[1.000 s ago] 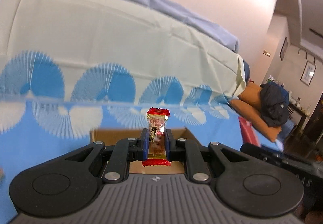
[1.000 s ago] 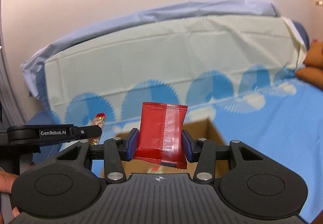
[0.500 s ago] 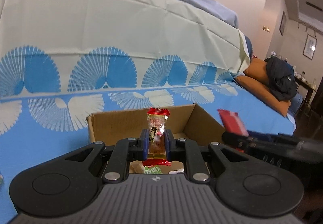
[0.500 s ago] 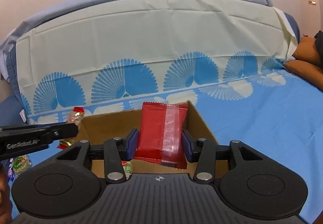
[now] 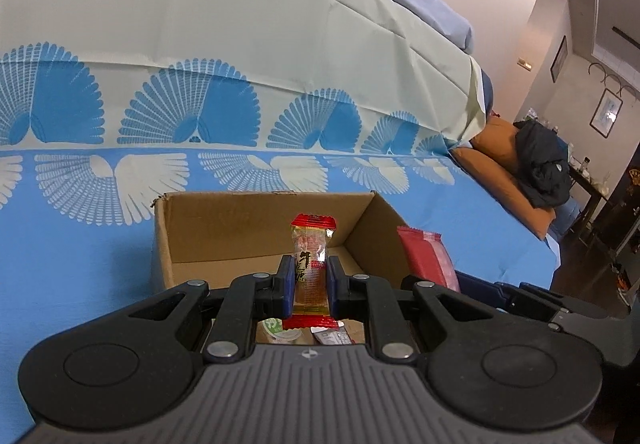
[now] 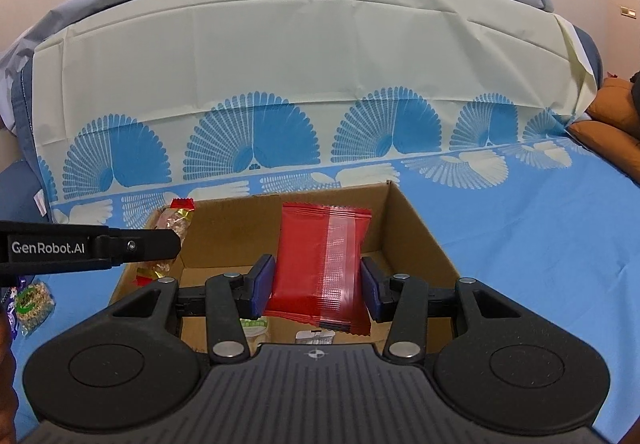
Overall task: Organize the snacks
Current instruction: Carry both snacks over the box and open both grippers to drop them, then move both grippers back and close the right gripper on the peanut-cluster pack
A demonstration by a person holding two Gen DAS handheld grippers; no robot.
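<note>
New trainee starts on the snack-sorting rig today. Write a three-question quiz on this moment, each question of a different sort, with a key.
1. True or false: the left gripper is shut on a small clear snack with red ends.
2. Multiple choice: the right gripper holds: A) a green cup; B) a flat red packet; C) nothing.
3. Short answer: what container sits just ahead of both grippers on the blue cloth?

Key: 1 true. 2 B. 3 an open cardboard box, with a few snacks already on its floor.
</note>
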